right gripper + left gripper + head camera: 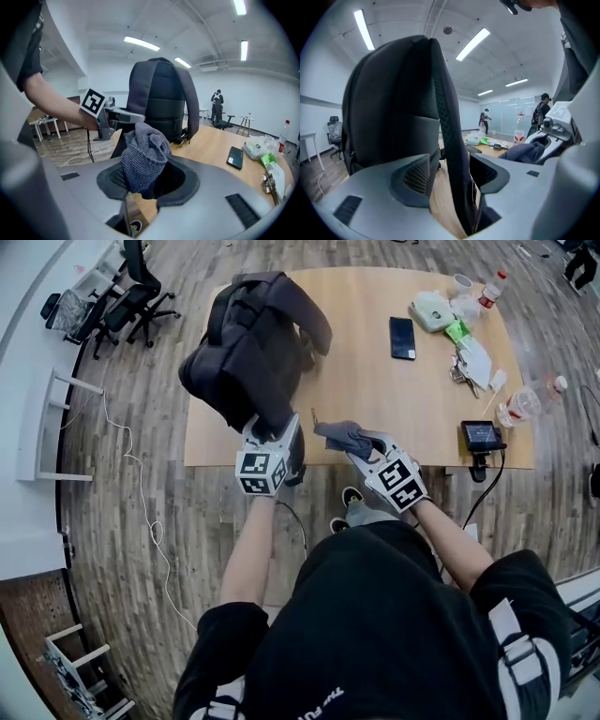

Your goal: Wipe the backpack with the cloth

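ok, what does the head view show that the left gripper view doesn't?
Head view only: the person's torso, both marker cubes, the small screen device at the table's near edge. Left gripper view only: ceiling lights, people by the far glass wall, and a backpack strap standing between the left hand-held gripper's open jaws. Both: the backpack, the wooden table, the cloth in the right hand-held gripper.
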